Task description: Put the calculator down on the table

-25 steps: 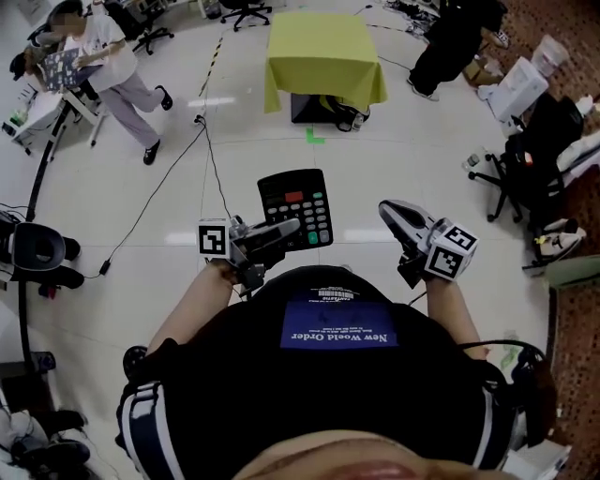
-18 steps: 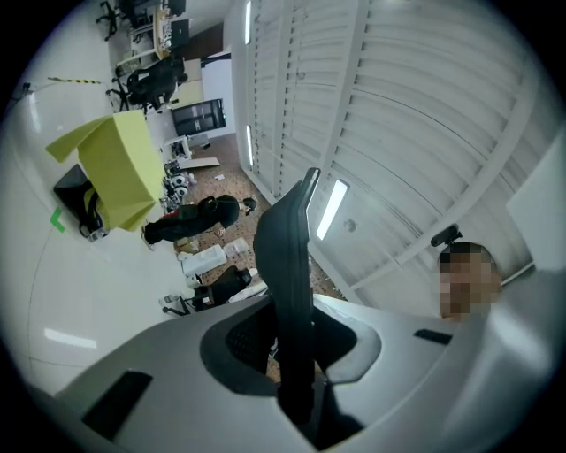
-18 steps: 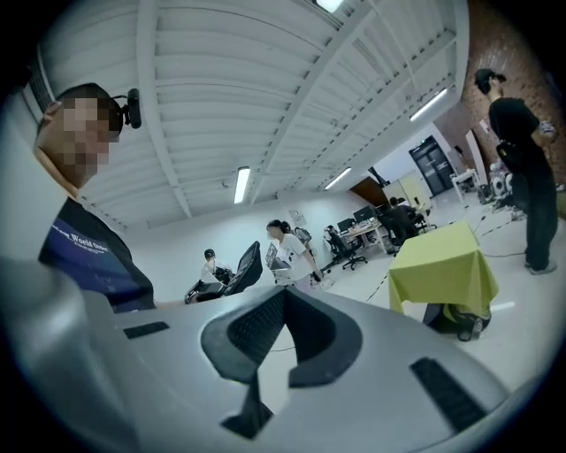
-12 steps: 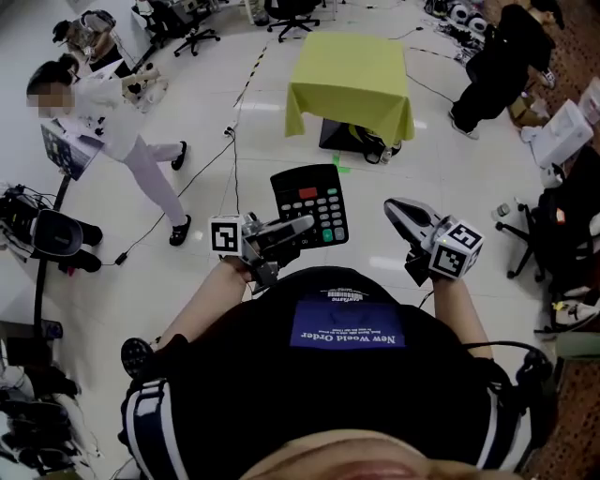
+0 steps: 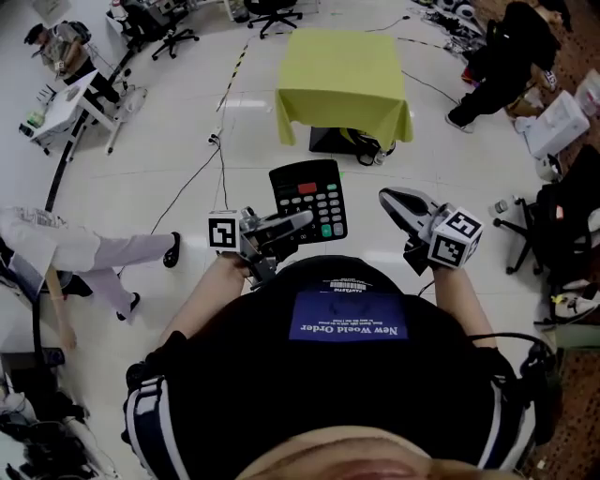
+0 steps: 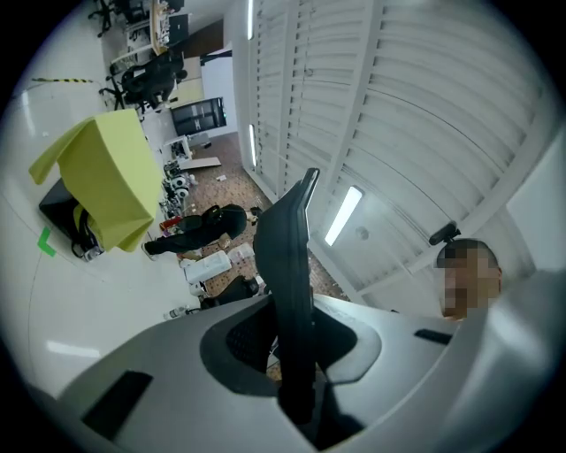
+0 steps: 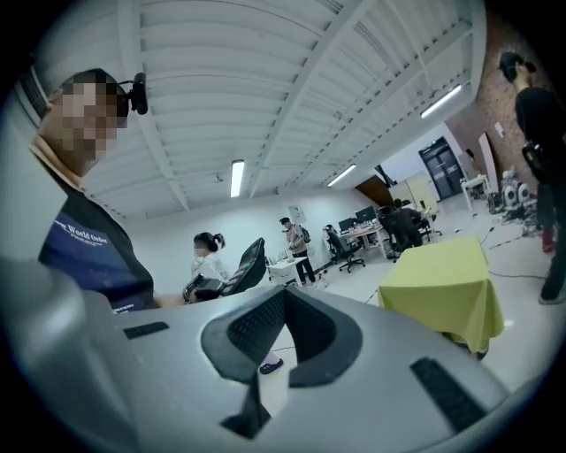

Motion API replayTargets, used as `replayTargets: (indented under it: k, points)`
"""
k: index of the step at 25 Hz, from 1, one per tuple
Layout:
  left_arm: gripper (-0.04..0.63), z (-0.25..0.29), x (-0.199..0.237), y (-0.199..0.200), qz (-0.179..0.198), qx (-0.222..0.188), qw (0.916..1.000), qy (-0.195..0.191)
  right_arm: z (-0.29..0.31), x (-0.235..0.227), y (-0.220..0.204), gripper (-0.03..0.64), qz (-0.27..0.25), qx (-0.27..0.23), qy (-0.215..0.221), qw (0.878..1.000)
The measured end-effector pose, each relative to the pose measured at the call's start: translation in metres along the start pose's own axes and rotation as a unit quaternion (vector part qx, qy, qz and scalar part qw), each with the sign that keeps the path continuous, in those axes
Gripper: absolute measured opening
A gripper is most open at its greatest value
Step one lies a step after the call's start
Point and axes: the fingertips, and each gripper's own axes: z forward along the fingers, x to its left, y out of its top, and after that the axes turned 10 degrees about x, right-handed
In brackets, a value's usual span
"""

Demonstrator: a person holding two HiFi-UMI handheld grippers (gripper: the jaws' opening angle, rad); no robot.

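The left hand-held gripper (image 5: 298,221) clamps the calculator (image 5: 307,197) by its lower edge, above the floor (image 5: 159,150) and well short of the yellow-draped worktop's (image 5: 342,70) near edge. The right hand-held gripper (image 5: 392,199), jaws together, is empty.

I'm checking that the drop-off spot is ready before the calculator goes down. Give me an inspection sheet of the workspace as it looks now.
Surface: table under a yellow-green cloth, nothing seen on top.
Job's things: calculator held in the left gripper, away from the table.
Clutter: dark box under the table.
Grippers: left gripper shut on the calculator; right gripper shut, empty.
Cables: cable trailing across the white floor.
Surroundings: office chair beyond the table; person in black to its right.
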Motion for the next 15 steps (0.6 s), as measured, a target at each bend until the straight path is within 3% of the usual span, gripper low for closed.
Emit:
replayTargets:
  k: [6, 15]
  points:
    - [0.083, -0.053, 0.028, 0.128, -0.016, 0.032, 0.9991, -0.02, 0.087, -0.042, 0.082, -0.012, 0.005, -0.013, -0.039, 0.999]
    - [0.083, -0.079, 0.088, 0.222, -0.028, 0.052, 0.9974, -0.042, 0.151, -0.11, 0.115, -0.012, 0.031, -0.016, -0.077, 0.996]
